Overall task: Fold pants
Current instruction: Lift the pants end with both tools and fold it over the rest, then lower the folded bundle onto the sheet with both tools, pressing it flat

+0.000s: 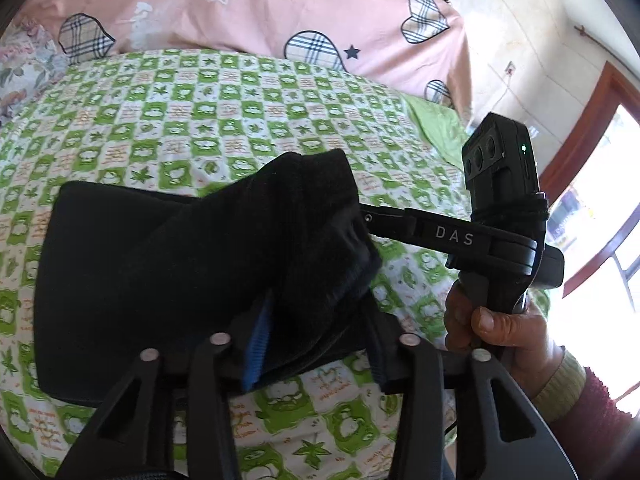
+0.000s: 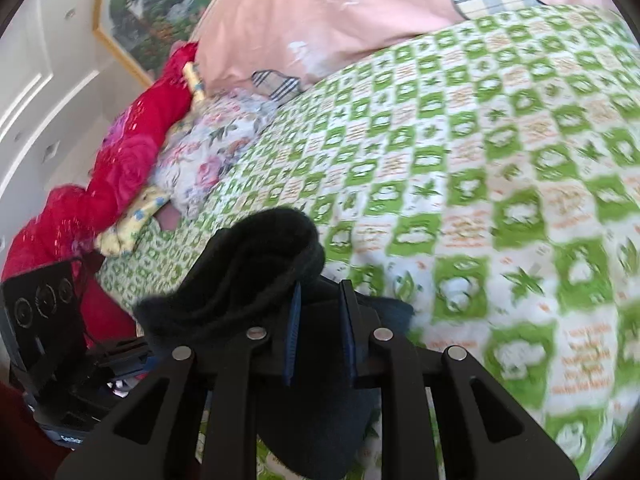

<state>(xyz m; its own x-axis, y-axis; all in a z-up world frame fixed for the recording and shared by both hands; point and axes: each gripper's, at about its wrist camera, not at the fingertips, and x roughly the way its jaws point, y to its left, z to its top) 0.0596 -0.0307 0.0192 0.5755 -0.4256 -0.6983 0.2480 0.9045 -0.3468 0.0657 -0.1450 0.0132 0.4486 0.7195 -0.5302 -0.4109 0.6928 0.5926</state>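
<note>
The black pants (image 1: 168, 256) lie partly folded on the green-and-white checked bedspread (image 1: 224, 120). My left gripper (image 1: 316, 320) is shut on one raised edge of the pants, its blue pads (image 1: 258, 344) pinching the cloth. My right gripper reaches in from the right in the left wrist view, its tips hidden in the fabric (image 1: 376, 216). In the right wrist view my right gripper (image 2: 320, 304) is shut on a bunched black edge of the pants (image 2: 256, 264), lifted above the bedspread (image 2: 480, 160).
A pink quilt with plaid hearts (image 1: 280, 8) lies along the head of the bed. A red blanket (image 2: 120, 152) and floral bedding (image 2: 208, 148) are piled at the left. A framed picture (image 2: 148, 8) hangs on the wall. A window (image 1: 608, 216) is at the right.
</note>
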